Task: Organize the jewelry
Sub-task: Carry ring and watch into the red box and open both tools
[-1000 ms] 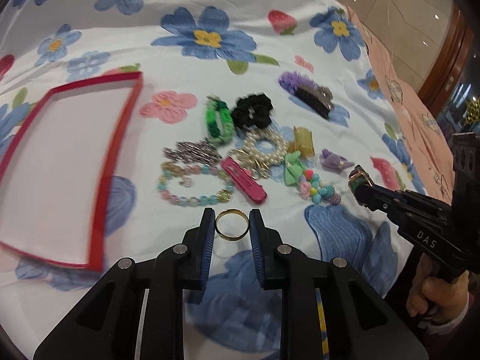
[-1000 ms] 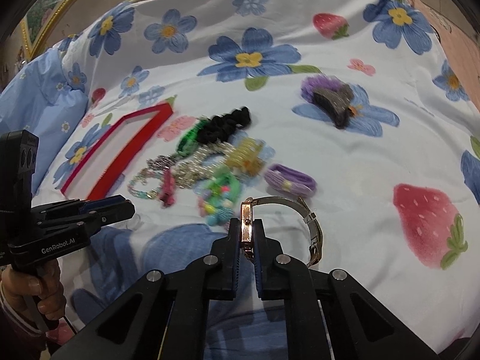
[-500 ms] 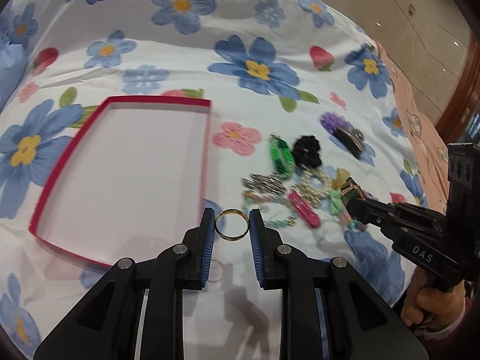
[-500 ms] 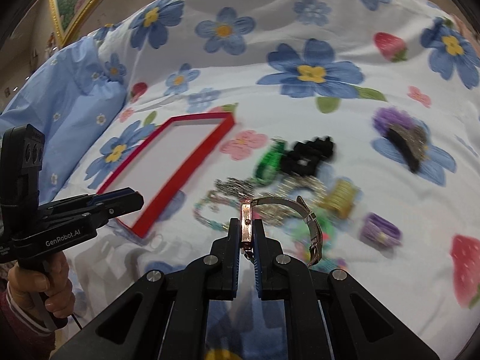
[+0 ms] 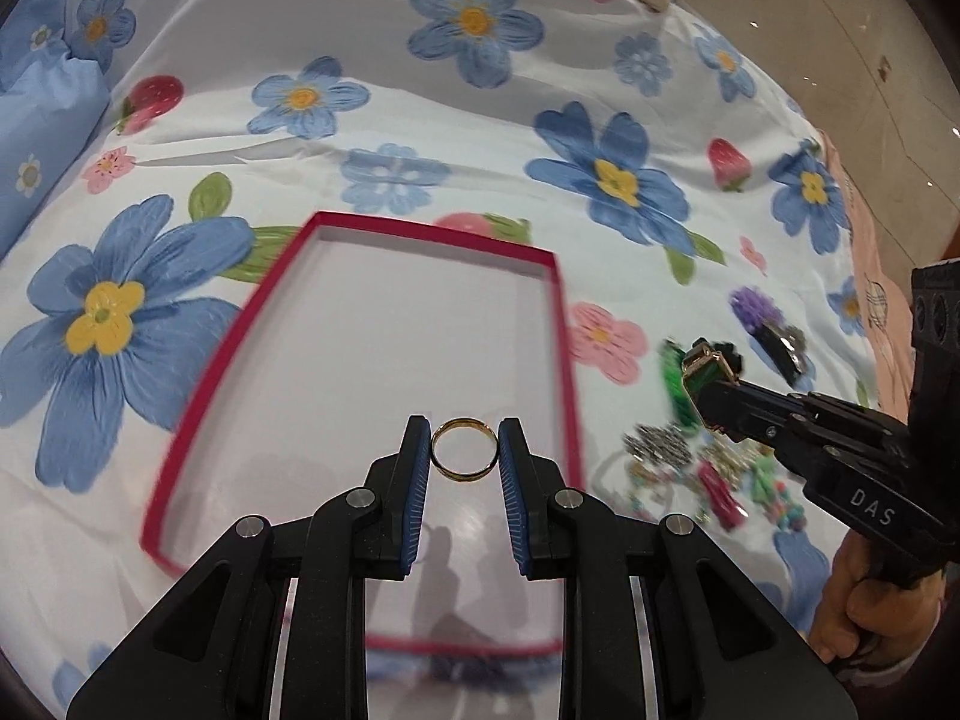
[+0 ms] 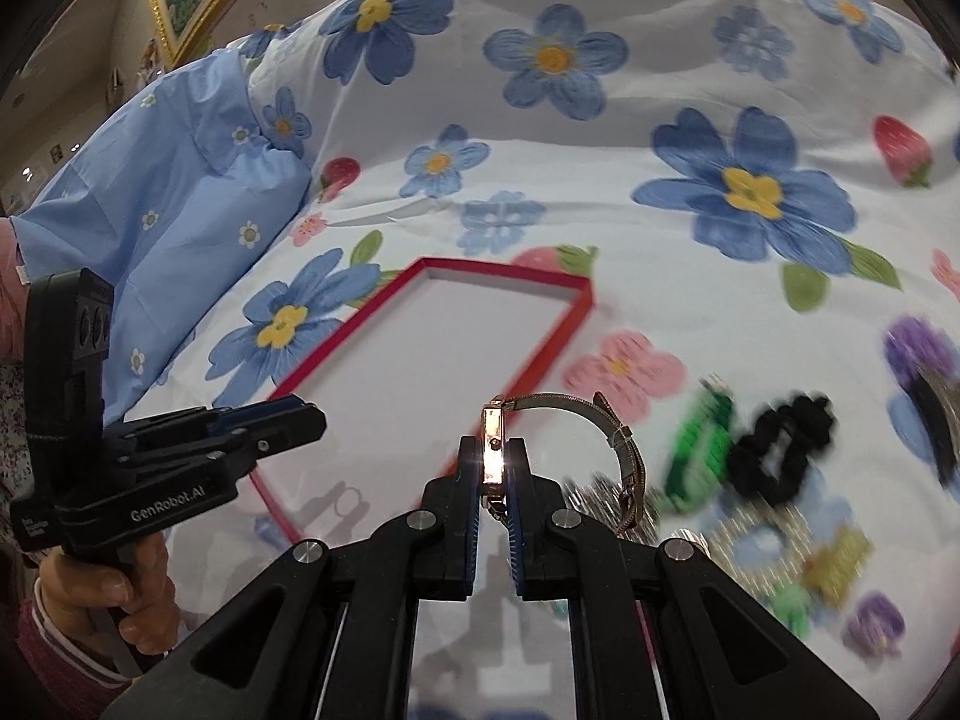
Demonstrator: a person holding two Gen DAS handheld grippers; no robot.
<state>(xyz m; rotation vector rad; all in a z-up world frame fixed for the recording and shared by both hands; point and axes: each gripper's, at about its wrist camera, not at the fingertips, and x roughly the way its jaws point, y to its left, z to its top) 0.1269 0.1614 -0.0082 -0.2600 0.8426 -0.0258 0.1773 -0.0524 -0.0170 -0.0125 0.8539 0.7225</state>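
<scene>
Left gripper (image 5: 465, 450) pinched gold ring (image 5: 465, 449) above red tray (image 5: 561, 324), near its front edge. Right gripper (image 6: 495, 474) clamped watch (image 6: 495, 444) at tray's right rim. Tray floor bare: nothing stowed yet. Jewelry pile (image 6: 768, 498) waited right of both claws; most sorting left.

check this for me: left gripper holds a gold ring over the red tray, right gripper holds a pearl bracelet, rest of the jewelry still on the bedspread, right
One detail is off. The right gripper is shut on a wristwatch with a metal mesh strap, not a pearl bracelet; the right wrist view shows it. The rest holds: the left gripper grips the gold ring over the red tray, and the remaining jewelry pile lies on the bedspread.
</scene>
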